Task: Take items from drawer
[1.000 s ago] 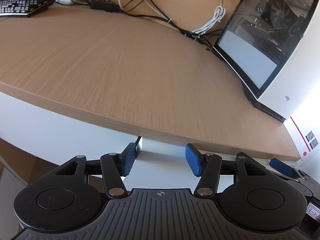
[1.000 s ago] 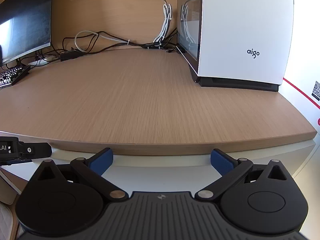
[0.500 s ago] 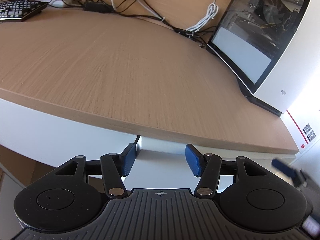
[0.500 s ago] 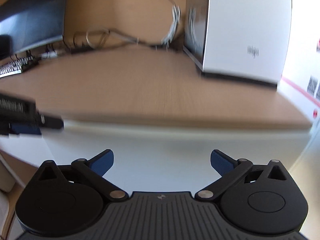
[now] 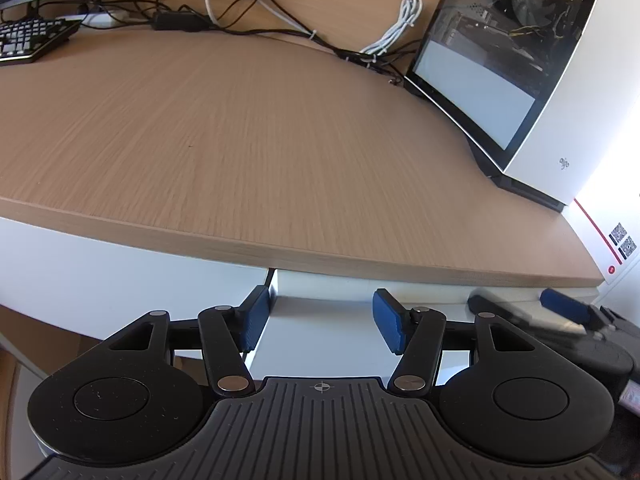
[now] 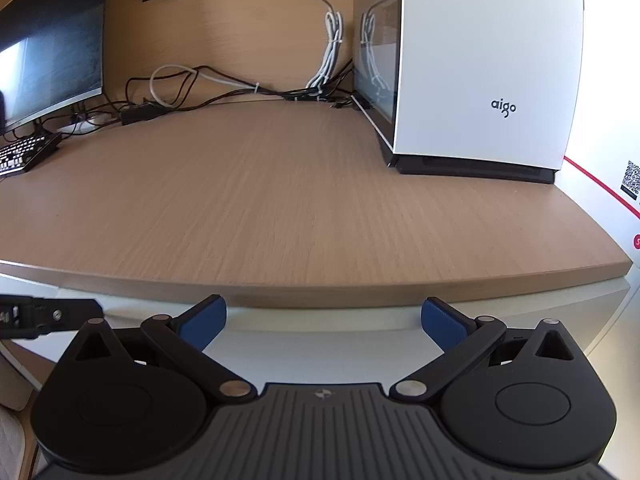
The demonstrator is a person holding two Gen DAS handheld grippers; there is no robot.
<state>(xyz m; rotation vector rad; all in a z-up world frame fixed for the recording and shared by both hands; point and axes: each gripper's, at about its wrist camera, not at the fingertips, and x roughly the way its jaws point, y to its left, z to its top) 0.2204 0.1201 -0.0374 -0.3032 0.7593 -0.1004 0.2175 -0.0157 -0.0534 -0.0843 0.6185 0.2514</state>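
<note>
meanwhile the right gripper (image 6: 323,322), blurred half a second ago, sits steady, fingers spread; left gripper (image 5: 316,326) fingers spread, straddling the white drawer front (image 5: 320,336) at 12 o'clock. drawer shut; nothing retrieved.

Both the left gripper (image 5: 320,322) and the right gripper (image 6: 323,322) are black, with blue ribbed pads (image 5: 387,320) on two fingers. Silver screws pin their jointed link arms. Round discs flank a grey ribbed body with a small crosshair mark.
</note>
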